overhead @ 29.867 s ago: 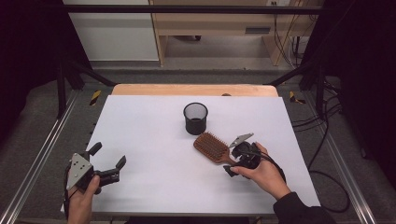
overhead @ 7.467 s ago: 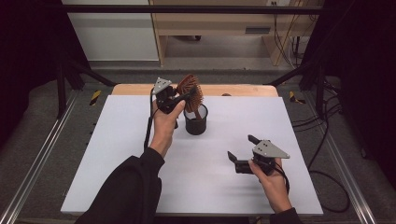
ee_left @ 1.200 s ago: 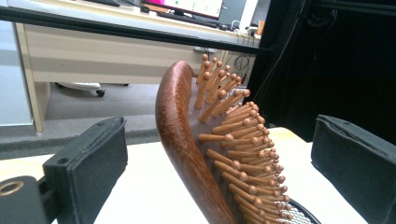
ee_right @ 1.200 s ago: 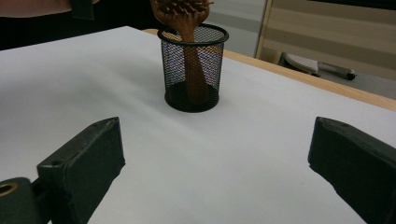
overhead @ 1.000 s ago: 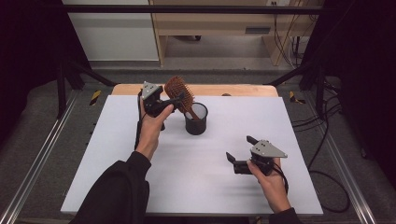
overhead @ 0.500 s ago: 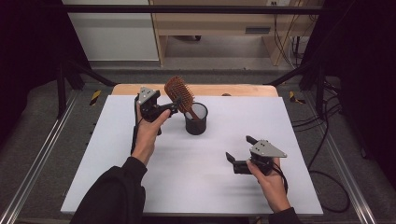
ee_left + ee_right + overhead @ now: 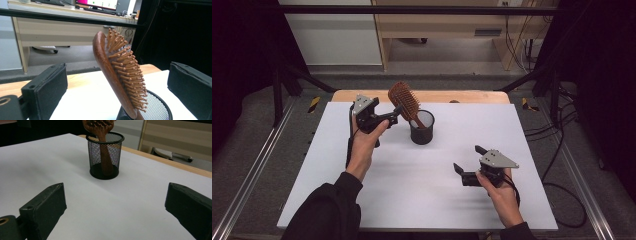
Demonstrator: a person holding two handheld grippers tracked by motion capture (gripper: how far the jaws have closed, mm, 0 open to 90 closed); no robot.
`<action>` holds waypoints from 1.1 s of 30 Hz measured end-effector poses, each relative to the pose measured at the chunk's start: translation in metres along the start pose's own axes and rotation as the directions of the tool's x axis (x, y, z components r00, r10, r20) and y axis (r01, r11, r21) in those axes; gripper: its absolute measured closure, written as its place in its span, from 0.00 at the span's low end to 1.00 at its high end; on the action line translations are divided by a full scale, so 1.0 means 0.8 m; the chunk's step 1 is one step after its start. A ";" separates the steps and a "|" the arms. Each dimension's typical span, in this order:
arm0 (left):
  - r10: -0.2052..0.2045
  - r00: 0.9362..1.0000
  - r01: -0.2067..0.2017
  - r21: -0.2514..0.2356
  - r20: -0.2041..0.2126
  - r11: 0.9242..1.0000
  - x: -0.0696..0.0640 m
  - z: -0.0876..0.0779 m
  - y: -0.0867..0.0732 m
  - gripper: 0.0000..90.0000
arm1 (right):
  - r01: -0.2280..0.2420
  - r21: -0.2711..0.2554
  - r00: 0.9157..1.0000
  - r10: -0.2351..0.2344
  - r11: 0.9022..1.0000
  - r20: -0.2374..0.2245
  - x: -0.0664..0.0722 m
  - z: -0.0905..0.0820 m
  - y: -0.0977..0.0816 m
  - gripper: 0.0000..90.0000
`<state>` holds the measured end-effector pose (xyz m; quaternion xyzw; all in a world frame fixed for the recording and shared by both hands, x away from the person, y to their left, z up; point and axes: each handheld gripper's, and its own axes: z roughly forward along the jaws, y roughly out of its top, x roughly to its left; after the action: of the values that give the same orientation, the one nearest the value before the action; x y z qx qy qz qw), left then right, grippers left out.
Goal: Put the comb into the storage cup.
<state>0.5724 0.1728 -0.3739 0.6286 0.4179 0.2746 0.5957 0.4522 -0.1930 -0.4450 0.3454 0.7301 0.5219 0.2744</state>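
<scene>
A brown wooden hairbrush (image 7: 404,100) stands handle-down in a black mesh cup (image 7: 422,131) at the table's far middle, its head leaning left. My left gripper (image 7: 393,116) hovers just left of the brush head, open. In the left gripper view the brush (image 7: 112,75) rises ahead of the wide-apart jaws with its bristles facing right, and touches neither; the cup's rim (image 7: 155,110) sits below it. My right gripper (image 7: 467,159) rests open on the near right of the table. Its own view looks at the cup (image 7: 105,157) and the brush handle (image 7: 103,147) beyond its empty jaws.
A white sheet (image 7: 412,190) covers the table, with a wooden edge (image 7: 462,96) at the far side. Metal rails run along both sides. Cables (image 7: 557,150) trail on the floor at the right. A desk (image 7: 447,30) stands beyond the table.
My left gripper has drawn back a little to the left and down from the brush head. The brush stays leaning in the cup. The right gripper has not moved.
</scene>
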 end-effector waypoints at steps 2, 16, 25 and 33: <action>0.001 1.000 -0.001 0.000 -0.007 1.000 0.001 -0.004 -0.001 0.03 | 0.001 0.001 1.000 -0.001 1.000 0.008 0.000 -0.001 0.001 0.04; 0.025 1.000 -0.024 0.015 -0.019 1.000 0.002 -0.037 -0.004 0.03 | -0.008 -0.003 1.000 0.008 1.000 -0.001 0.004 -0.001 0.003 0.04; 0.048 0.999 -0.047 0.032 -0.010 0.998 -0.004 -0.052 -0.001 0.03 | -0.006 0.003 1.000 0.006 1.000 0.008 0.004 -0.001 0.003 0.04; 0.077 0.997 -0.077 0.030 0.005 0.997 -0.009 -0.068 -0.002 0.03 | -0.014 0.005 1.000 0.014 1.000 0.009 0.002 -0.003 0.002 0.04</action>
<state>0.5228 0.1952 -0.3670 0.6537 0.3964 0.2899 0.5757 0.4502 -0.1928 -0.4429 0.3538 0.7277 0.5203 0.2730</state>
